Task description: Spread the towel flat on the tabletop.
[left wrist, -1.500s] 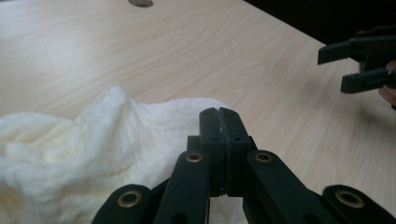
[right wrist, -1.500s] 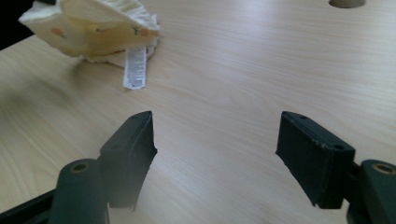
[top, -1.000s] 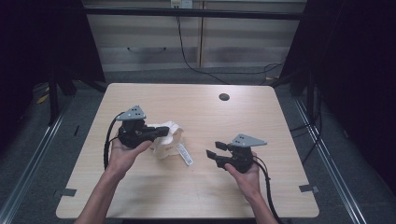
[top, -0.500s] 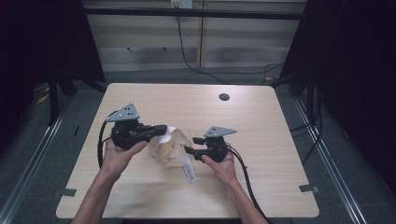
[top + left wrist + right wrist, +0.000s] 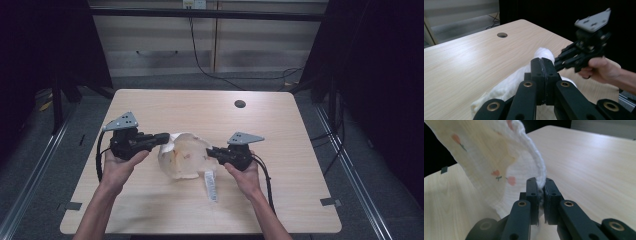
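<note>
A white cloth (image 5: 184,156) printed with small pink flowers is humped up over the middle of the wooden table (image 5: 280,130). Its white label (image 5: 212,186) lies flat in front. My left gripper (image 5: 165,139) is shut on the cloth's left edge. In the left gripper view the jaws (image 5: 542,67) press together, with the cloth (image 5: 509,83) bunched behind them. My right gripper (image 5: 209,151) has just been closing on the cloth's right edge. In the right gripper view the hem (image 5: 537,167) is pinched between its pads (image 5: 540,187). The right gripper (image 5: 557,61) also appears in the left gripper view.
A round cable hole (image 5: 240,104) sits near the table's far edge, also seen as a cable hole (image 5: 502,35) in the left gripper view. A pale cabinet (image 5: 200,45) stands behind the table, with dark space on both sides. Cables trail from both grippers toward the front edge.
My right gripper moved left from the table's right side to the cloth and closed on its right edge. The cloth now spans between both grippers. The left hand barely moved.
</note>
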